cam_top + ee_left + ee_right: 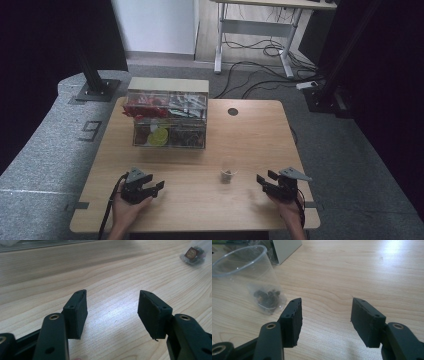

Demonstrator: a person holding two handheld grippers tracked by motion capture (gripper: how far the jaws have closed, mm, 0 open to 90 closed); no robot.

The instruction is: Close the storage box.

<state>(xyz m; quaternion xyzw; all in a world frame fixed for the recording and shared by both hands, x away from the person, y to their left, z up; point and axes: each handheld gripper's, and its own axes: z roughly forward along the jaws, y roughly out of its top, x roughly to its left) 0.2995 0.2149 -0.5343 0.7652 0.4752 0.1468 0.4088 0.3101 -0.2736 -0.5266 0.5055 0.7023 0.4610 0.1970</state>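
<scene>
High view: left gripper (pixel 159 185) low over table (pixel 250 135), jaws apart, nothing between. Right gripper (pixel 261 179) likewise parted, empty. Clear plastic cup (pixel 229 170) with dark bits stands just beside right gripper, untouched. Compartment box (pixel 169 120) beyond, well apart.

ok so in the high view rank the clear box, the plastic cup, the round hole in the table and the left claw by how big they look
1. clear box, by far the largest
2. left claw; it sits nearer the camera, which may flatter it
3. plastic cup
4. round hole, smallest
</scene>
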